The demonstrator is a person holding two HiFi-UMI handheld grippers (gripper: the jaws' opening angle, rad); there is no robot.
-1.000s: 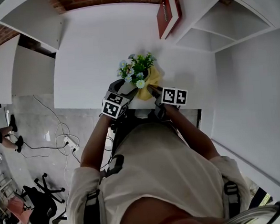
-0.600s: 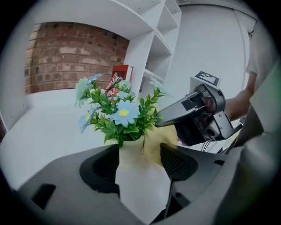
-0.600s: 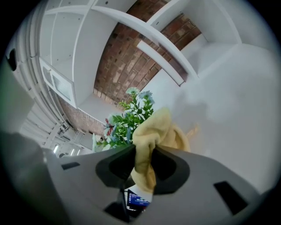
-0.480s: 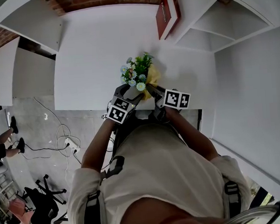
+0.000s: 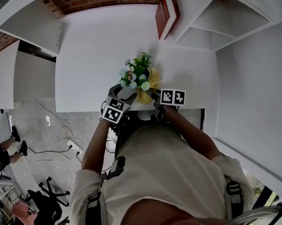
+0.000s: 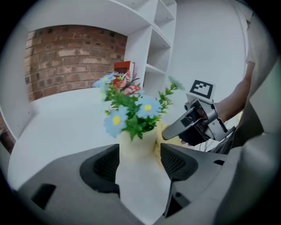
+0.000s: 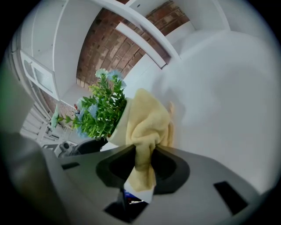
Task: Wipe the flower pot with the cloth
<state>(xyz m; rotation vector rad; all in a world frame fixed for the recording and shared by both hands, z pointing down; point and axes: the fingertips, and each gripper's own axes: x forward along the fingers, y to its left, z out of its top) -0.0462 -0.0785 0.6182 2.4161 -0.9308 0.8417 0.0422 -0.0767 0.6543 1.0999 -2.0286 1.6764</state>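
Left gripper [image 6: 139,163] is clamping the pot [image 6: 137,145] wide on both sides, steadying it by the table's [image 5: 98,50] near edge. Right gripper [image 7: 144,160] is pinching the cloth [image 7: 149,121] and pressing it onto the pot's side, probably for wiping.

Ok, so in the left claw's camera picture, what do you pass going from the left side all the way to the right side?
Brick wall → flower pot → right claw → person's arm
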